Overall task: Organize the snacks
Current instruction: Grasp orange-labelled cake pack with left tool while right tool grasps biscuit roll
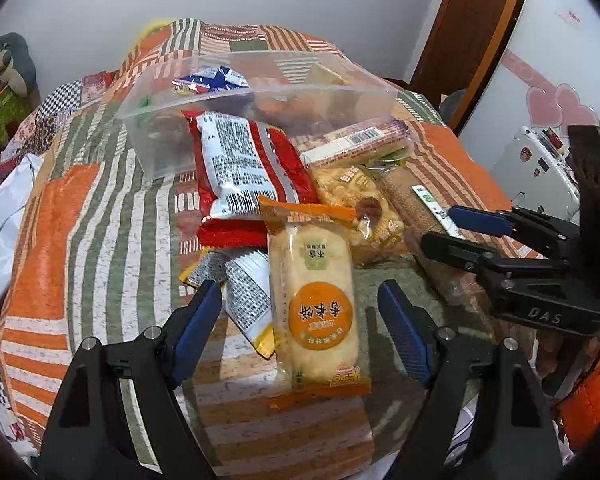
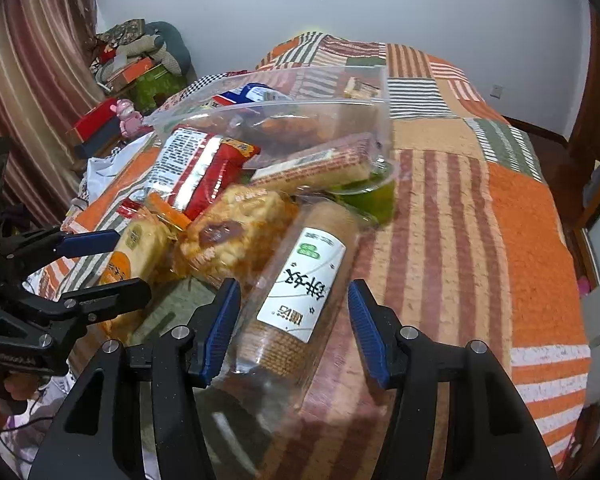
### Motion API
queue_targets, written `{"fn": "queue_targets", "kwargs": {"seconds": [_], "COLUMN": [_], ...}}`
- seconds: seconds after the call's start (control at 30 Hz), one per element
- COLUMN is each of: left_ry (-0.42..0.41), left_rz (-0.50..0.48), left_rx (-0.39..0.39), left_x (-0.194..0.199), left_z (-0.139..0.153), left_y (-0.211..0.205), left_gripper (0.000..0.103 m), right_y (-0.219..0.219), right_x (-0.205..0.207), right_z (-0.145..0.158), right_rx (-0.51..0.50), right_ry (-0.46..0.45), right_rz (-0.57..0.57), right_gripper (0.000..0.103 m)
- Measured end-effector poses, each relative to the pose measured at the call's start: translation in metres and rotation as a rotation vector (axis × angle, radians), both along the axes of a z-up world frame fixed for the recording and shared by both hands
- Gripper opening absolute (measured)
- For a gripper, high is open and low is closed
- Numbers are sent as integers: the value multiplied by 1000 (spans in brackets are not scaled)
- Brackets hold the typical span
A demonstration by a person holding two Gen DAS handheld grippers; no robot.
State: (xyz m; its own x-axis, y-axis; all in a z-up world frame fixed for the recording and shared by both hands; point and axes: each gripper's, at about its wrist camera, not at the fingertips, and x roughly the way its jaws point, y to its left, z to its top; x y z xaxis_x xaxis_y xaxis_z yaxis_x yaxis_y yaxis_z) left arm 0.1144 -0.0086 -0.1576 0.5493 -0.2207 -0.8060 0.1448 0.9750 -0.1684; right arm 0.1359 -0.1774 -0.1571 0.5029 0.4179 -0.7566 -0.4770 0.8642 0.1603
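In the left wrist view, the left gripper [image 1: 300,312] stands apart at the bottom of the frame, its blue pads on either side of the orange rice-cracker pack [image 1: 314,312] without touching it. A silver-and-yellow sachet [image 1: 240,292] lies just left of that pack, half tucked under it. At the right edge the right gripper [image 1: 456,226] reaches in.

In the right wrist view, the right gripper [image 2: 294,324] has its jaws spread around the clear tube of brown biscuits [image 2: 296,292]; the left pad seems to brush the tube, though blur makes that hard to judge, and the right pad is clear of it. The left gripper [image 2: 112,264] shows at the left edge.

Farther up, a puffed-snack bag [image 2: 236,232], a red-and-white packet [image 1: 244,168], a long wafer pack [image 2: 320,166] and a green jelly cup [image 2: 370,196] crowd together in a heap. Behind them a clear plastic bin [image 1: 256,92] already holds several snacks. Everything rests on an orange-striped quilt [image 1: 80,208].
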Motion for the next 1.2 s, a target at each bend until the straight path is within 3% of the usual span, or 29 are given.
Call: {"fn": "queue_targets", "kwargs": {"seconds": [0.33,0.6,0.67,0.8,0.9,1.2], "left_ry": [9,-23,-24,-33,-48,-117], "left_rz": [30,66,70,72,70,68], "left_rx": [1,40,27,13,16,5], "left_x": [3,-1,-2,-3,-8,-17], "left_z": [-15,-14,-14,-11,-5,17], "left_y": [-3,3,8,12,10,13], "left_gripper": [75,48,45,39,36,36], "right_y": [-9,5,4,4,0,-13], "right_x": [0,16,19,17,14,-2], "right_z": [2,-8,-12,-13,-10,1], "right_rx": [-12,27,40,31,44,57], "right_ry": [8,58,72,57,54,33], "right_rz": [-26,-16,-21,-32,-32,-27], "right_gripper": [52,52,52,42,35,34]}}
